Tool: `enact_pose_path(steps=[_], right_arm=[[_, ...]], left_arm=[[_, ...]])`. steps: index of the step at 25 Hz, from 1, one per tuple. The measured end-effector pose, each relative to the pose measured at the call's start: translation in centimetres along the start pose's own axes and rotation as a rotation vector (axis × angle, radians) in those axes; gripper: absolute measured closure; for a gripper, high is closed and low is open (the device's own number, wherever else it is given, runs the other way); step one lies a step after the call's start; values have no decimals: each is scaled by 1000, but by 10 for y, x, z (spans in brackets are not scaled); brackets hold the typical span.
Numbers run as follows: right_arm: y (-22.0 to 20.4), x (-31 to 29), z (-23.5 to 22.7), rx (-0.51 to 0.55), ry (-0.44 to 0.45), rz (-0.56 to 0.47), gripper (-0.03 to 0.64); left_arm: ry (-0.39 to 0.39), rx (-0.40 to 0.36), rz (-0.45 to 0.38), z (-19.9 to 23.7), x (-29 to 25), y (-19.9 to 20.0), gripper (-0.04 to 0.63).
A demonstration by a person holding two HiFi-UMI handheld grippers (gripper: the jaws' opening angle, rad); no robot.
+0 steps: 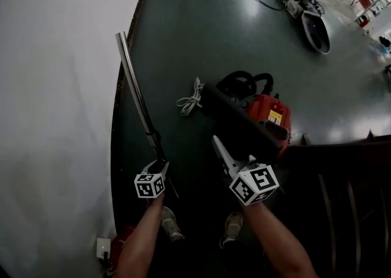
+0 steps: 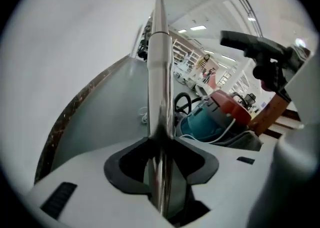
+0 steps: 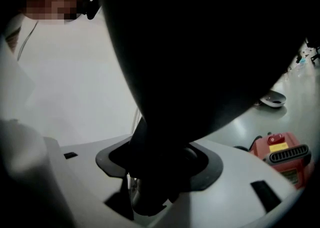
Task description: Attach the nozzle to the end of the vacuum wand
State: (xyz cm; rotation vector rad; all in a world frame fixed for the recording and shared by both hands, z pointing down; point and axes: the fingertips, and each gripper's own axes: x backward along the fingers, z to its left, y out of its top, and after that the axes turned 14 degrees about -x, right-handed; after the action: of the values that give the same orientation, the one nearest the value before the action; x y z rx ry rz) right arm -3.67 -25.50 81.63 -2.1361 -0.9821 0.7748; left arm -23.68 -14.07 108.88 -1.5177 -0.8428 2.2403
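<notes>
The chrome vacuum wand (image 1: pixel 137 93) is a long shiny tube that slants up and away beside the white wall. My left gripper (image 1: pixel 160 159) is shut on its near end. In the left gripper view the wand (image 2: pixel 160 71) runs straight out between the pads of that gripper (image 2: pixel 161 172). The nozzle (image 1: pixel 238 121) is a long black floor head, and my right gripper (image 1: pixel 229 160) is shut on its neck. In the right gripper view the nozzle (image 3: pixel 200 46) fills the upper half of the picture, clamped in that gripper (image 3: pixel 155 172). Wand and nozzle are apart, side by side above the floor.
The red vacuum body (image 1: pixel 272 115) with its black hose (image 1: pixel 244 81) stands on the dark floor behind the nozzle. A white coiled cord (image 1: pixel 192 98) lies to its left. Another floor head (image 1: pixel 314 29) lies at the back right. A white wall (image 1: pixel 55 87) bounds the left and a dark railing (image 1: pixel 348 173) the right.
</notes>
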Motion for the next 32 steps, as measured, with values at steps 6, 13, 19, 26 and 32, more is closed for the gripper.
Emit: enact_pose_path(steps=[6,13,19,26,32], right_arm=[[63,7,40,-21,23,-57,357],[109,26,98,-67,177,-89,357],[171,64,160,-35,329,-130,357],[274,76,242,182,522,1,357],[279,74,281,321,583,286,357]], left_arm=[[-56,-239,10,-106,65,-11,434],[-67,-287,20,-158,94,-51,437],[-48,-337,24,-186,108,-74,437],[-76,-436,24,-219,114,-65,439],[-75,-465,53,-232,115,-64,439]])
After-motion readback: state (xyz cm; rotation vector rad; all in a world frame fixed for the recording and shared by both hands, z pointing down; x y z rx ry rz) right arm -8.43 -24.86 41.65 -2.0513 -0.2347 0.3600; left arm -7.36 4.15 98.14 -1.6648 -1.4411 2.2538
